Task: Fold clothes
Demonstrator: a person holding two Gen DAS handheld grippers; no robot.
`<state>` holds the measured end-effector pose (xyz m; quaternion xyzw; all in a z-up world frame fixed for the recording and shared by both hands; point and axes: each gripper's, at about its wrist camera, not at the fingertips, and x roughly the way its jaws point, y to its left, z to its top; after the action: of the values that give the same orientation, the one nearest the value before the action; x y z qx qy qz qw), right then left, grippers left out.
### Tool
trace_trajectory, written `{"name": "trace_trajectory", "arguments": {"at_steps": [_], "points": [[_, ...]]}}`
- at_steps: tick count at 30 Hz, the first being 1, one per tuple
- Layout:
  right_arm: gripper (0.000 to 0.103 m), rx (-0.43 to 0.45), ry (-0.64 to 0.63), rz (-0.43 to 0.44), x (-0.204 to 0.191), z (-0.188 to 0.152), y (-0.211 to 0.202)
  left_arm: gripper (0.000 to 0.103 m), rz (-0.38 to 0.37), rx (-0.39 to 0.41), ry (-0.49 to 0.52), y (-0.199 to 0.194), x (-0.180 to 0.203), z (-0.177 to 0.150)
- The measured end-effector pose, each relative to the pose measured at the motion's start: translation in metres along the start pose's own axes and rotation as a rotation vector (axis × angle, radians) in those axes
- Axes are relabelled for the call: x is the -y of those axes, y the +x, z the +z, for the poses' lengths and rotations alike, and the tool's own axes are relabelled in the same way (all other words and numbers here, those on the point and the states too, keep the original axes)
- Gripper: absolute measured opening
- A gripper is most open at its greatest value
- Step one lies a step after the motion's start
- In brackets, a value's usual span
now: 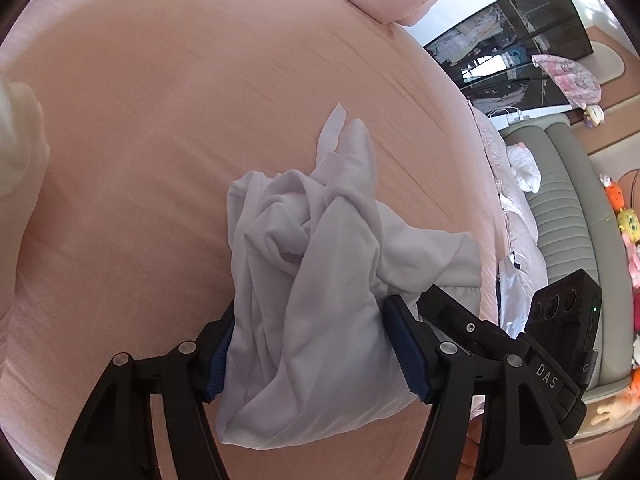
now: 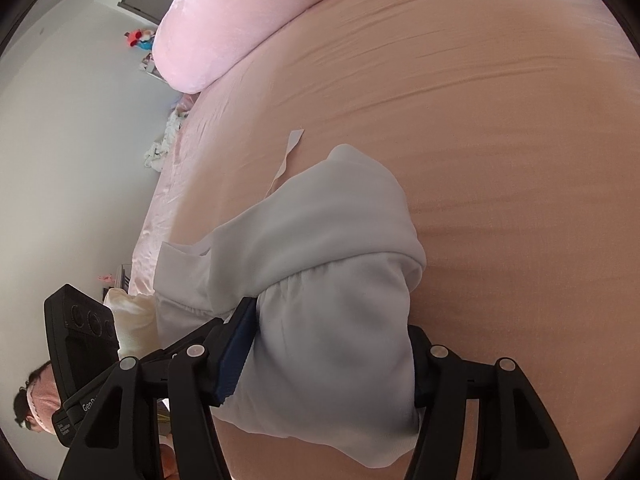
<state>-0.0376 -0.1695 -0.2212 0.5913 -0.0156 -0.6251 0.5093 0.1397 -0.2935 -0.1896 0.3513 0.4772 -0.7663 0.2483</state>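
The white garment [image 1: 320, 280] was seen bunched and twisted, low in the centre of both wrist views, above the pink bed sheet [image 1: 140, 120]. It was clamped between the pads of the left gripper [image 1: 316, 356], and its gathered waistband was likewise pinched by the right gripper [image 2: 332, 356]. No fold had been made; the cloth was judged merely picked up. Spreading it flat, smoothing it and every fold were judged to remain. A pink pillow [image 2: 224, 36] was seen at upper left.
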Motion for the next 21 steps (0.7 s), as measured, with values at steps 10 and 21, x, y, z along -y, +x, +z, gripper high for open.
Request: {"name": "trace_trajectory", "arguments": {"at_steps": [10,21], "points": [[0.060,0.037,-0.003,0.021,-0.011,0.004,-0.033,0.065,-0.067,0.023,0.046,-0.016,0.026,-0.001],[0.060,0.101,-0.107,0.081,-0.037,0.009,-0.097,0.065,-0.098,0.119,0.040,-0.063,0.059,0.001]]}}
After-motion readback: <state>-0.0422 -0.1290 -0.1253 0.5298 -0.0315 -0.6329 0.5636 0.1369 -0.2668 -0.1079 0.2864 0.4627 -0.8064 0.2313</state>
